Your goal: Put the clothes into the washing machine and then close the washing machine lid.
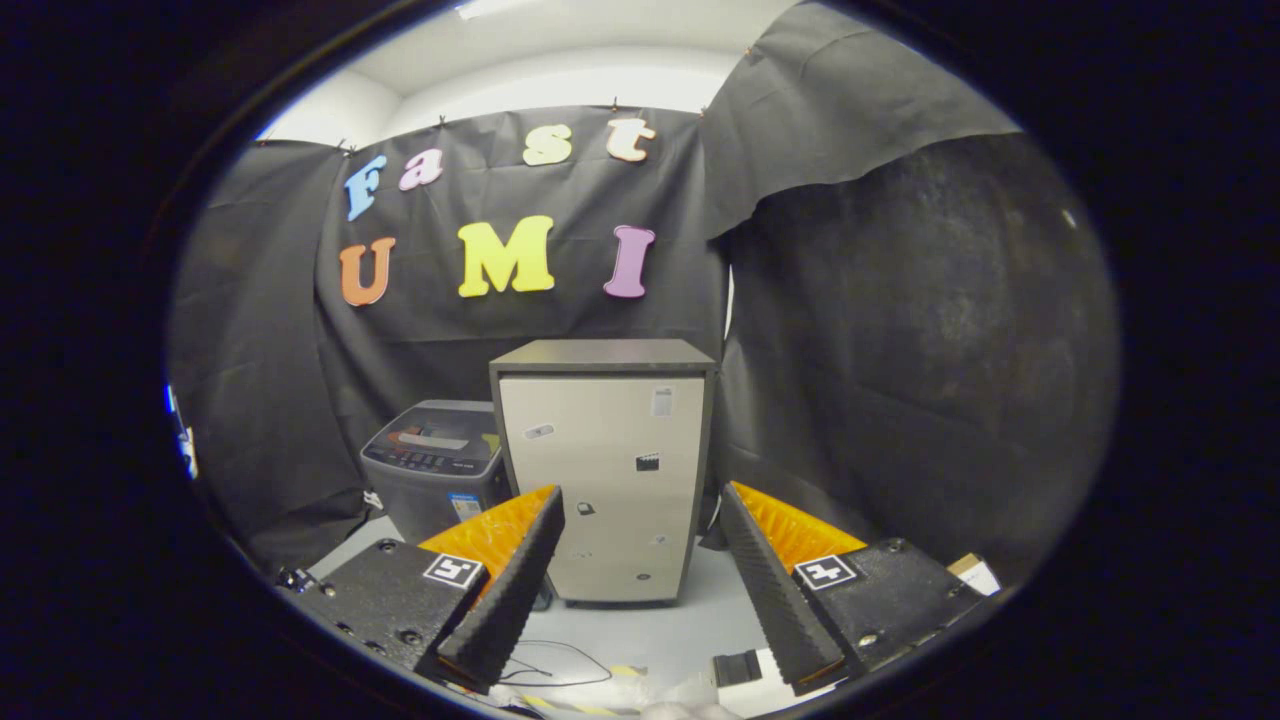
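One washing machine [436,462], lid shut, beside one cabinet [604,470]; tool [640,520] wide open, empty.

Tongs [640,560] level and facing forward, fingers [505,590] spread wide apart, apparently empty between them.

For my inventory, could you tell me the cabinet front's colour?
Beige, in a dark frame; cabinet shows best in the gripper view.

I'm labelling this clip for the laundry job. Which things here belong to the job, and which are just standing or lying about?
For the job:
- washing machine, lid down, beyond the fingers
- tool, fingers apart, holding nothing

Just about:
- cabinet beside the washing machine, ahead of the fingers
- thin cable on the floor between the fingers
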`<state>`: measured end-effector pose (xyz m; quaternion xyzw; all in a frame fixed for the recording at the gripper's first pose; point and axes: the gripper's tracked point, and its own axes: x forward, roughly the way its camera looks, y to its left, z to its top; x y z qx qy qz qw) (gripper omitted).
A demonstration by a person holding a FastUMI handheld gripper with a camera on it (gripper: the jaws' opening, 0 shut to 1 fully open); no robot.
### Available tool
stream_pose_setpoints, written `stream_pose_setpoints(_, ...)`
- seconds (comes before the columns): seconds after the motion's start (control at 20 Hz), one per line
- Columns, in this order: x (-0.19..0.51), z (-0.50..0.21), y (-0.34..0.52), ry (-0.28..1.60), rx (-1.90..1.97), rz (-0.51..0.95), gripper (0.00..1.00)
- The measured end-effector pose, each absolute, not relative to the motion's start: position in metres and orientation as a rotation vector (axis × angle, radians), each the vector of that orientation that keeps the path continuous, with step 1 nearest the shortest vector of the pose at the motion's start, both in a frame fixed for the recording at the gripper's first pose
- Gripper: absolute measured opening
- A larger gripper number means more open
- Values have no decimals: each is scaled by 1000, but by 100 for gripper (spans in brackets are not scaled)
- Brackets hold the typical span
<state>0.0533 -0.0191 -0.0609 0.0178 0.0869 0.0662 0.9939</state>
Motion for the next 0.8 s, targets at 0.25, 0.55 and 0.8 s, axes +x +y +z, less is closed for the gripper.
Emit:
stream_pose_setpoints(0.25,53,-68,-24,189,23,119,98)
stream_pose_setpoints(0.55,55,-70,-24,191,17,130,98)
stream_pose_setpoints(0.8,52,-73,-26,200,22,116,98)
